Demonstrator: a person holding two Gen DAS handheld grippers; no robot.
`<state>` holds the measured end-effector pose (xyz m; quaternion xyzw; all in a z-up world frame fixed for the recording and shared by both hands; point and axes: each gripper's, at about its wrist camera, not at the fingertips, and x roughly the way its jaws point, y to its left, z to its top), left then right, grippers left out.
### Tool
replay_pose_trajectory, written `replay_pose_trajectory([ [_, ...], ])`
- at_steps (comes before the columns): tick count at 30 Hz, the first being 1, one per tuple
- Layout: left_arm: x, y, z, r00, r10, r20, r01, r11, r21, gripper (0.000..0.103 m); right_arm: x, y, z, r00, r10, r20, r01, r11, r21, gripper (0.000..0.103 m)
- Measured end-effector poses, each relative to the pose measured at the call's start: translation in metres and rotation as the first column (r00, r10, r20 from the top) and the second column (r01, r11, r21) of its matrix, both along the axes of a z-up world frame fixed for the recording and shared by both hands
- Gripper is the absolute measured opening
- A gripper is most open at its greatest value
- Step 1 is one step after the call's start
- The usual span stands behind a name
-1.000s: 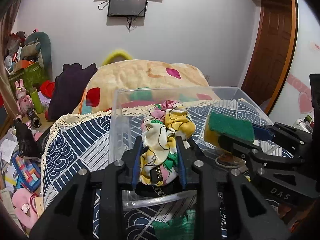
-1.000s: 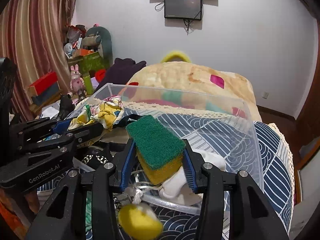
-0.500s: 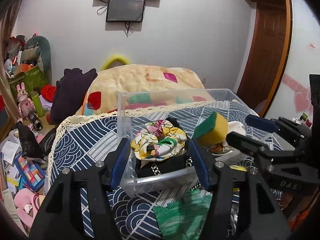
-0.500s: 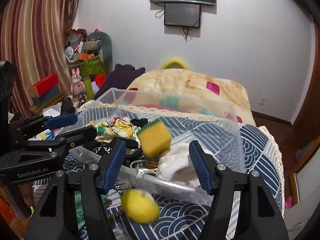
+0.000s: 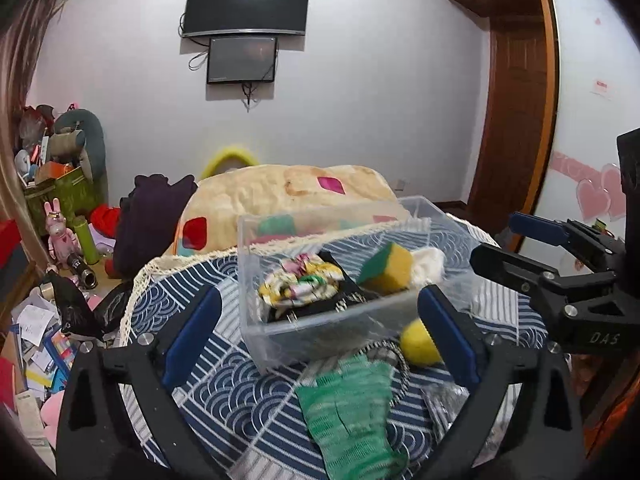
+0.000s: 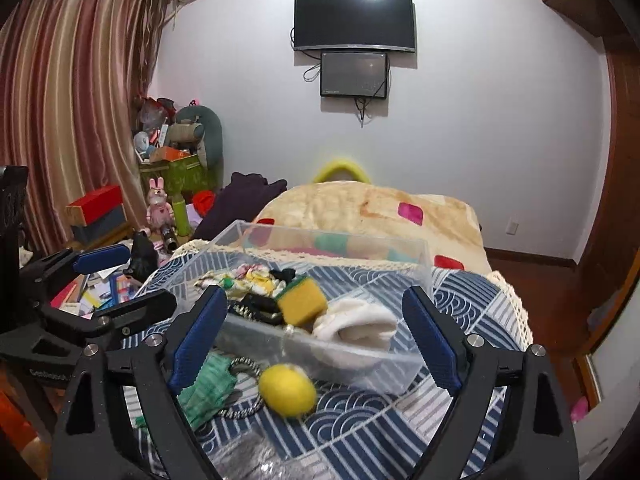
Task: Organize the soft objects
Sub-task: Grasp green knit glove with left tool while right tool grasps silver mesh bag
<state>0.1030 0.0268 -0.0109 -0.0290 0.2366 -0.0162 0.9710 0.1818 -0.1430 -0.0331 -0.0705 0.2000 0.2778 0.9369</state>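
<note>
A clear plastic bin [image 5: 320, 328] [image 6: 416, 256] stands on the blue patterned table. In it lie a floral cloth [image 5: 300, 286] [image 6: 244, 278], a green-and-yellow sponge [image 5: 386, 266] [image 6: 302, 300] and a white soft item [image 5: 430, 264] [image 6: 356, 326]. A yellow ball [image 5: 418, 344] [image 6: 287, 389] and a green knitted cloth [image 5: 348, 404] [image 6: 206, 388] lie in front of the bin. My left gripper [image 5: 318, 336] is open and empty before the bin. My right gripper [image 6: 314, 336] is open and empty before the bin.
A braided cord [image 6: 240, 410] lies by the green cloth. A patterned blanket heap [image 5: 288, 192] rises behind the table. Toys, boxes and papers clutter the floor at the left [image 5: 44, 320]. A wooden door [image 5: 516, 120] stands at the right.
Both grippers opened: the left let go of the floral cloth and the right let go of the sponge, both into the bin. Both grippers then drew back and up from the bin.
</note>
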Motion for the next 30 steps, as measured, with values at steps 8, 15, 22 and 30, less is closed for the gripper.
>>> replay_pose_trajectory([
  [8, -0.022, -0.006, -0.02, 0.999, -0.001, -0.039, 0.001, 1.0, -0.016, 0.102, -0.016, -0.001, -0.029, 0.999, 0.004, -0.044, -0.006, 0.999, -0.041, 0.088],
  [15, -0.03, -0.003, -0.058, 0.991, 0.013, -0.135, -0.019, 0.999, -0.042, 0.102, -0.025, -0.002, -0.057, 0.993, 0.011, -0.119, -0.018, 0.998, -0.063, 0.088],
  [22, -0.033, -0.004, -0.082, 0.981, 0.004, -0.193, -0.021, 0.996, -0.083, 0.102, -0.028, -0.003, -0.081, 0.974, 0.029, -0.224, -0.041, 0.998, -0.048, 0.087],
  [30, -0.028, -0.019, -0.087, 0.981, -0.044, -0.187, 0.025, 0.994, -0.104, 0.084, -0.039, -0.003, -0.094, 0.967, 0.077, -0.242, -0.099, 0.992, -0.081, 0.059],
])
